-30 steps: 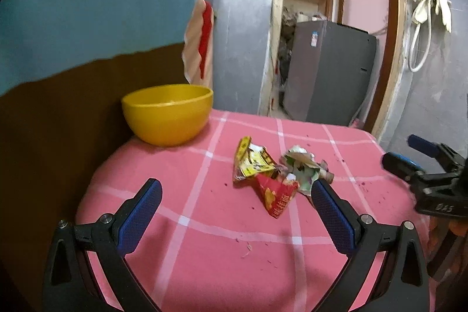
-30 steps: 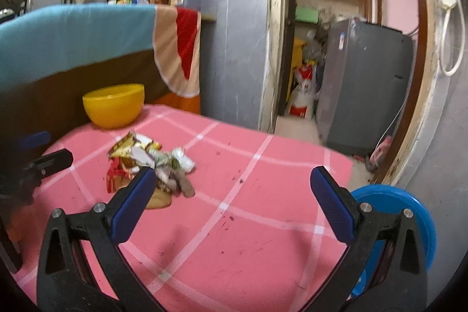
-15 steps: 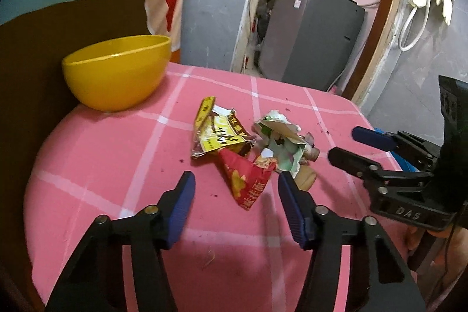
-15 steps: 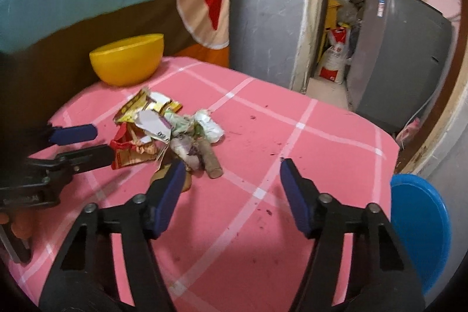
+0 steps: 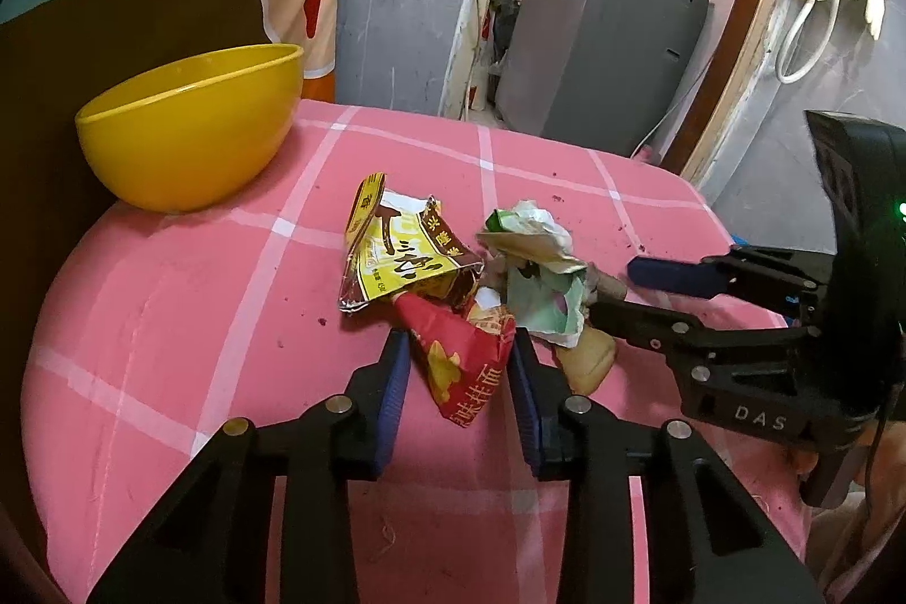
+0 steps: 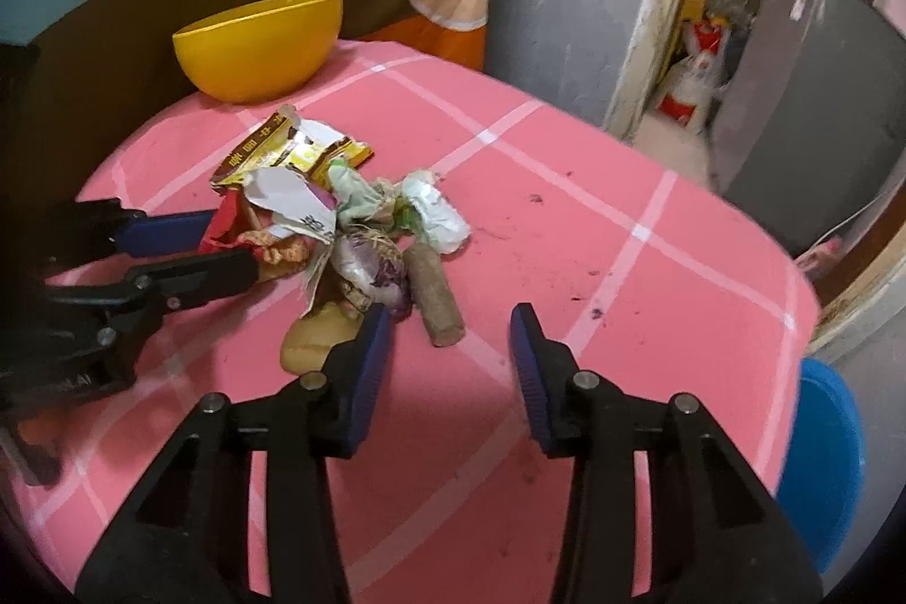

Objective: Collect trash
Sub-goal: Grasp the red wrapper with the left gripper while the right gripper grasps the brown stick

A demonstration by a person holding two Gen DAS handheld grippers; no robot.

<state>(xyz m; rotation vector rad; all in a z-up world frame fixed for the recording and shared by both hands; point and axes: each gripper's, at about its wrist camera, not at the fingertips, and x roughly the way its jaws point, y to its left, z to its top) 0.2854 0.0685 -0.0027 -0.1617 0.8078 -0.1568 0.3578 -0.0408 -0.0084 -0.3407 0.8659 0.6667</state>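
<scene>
On the pink cloth [image 5: 170, 298], the left gripper [image 5: 457, 355] clamps a red wrapper [image 5: 461, 360]; the right gripper [image 6: 450, 329] stands apart, straddling a brown roll [image 6: 433, 295].

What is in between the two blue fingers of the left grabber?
The red wrapper sits between the left gripper's fingers, seen best in the left wrist view. The jaws flank it closely; whether they are touching it is unclear.

Bowl [image 5: 189, 125] behind trash pile [image 5: 458, 281], seemingly apart.
</scene>
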